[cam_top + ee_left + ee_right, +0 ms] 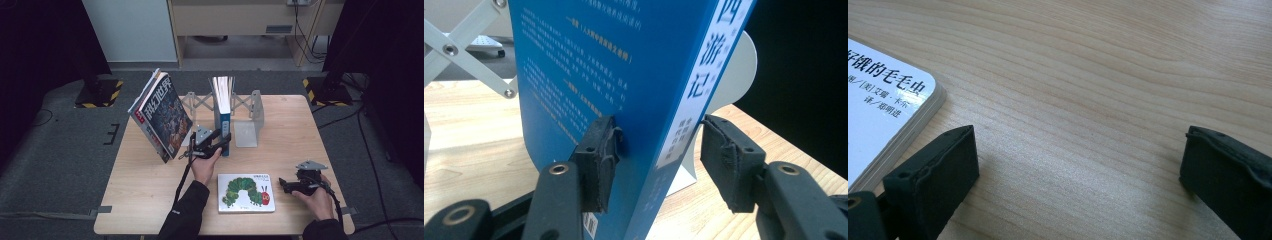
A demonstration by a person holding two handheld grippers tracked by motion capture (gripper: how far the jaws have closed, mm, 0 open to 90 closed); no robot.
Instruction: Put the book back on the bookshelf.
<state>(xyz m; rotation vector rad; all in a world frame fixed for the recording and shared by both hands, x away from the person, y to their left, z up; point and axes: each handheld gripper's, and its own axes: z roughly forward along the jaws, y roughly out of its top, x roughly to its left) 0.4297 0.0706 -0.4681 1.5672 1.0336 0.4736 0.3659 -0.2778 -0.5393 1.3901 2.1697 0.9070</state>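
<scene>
Between left gripper (656, 160) jaws: blue book (624, 90) upright; spine facing camera.

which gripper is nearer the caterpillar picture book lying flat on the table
Right. The right gripper rests just beside the caterpillar book; the left gripper is farther back, at the upright blue book.

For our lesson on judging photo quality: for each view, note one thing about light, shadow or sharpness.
High view: room edges fall dark, the table is evenly lit. Left gripper view: the blue book is sharp, the background beside it black. Right gripper view: soft shadows on the wood between the right gripper jaws, white book print readable.
</scene>
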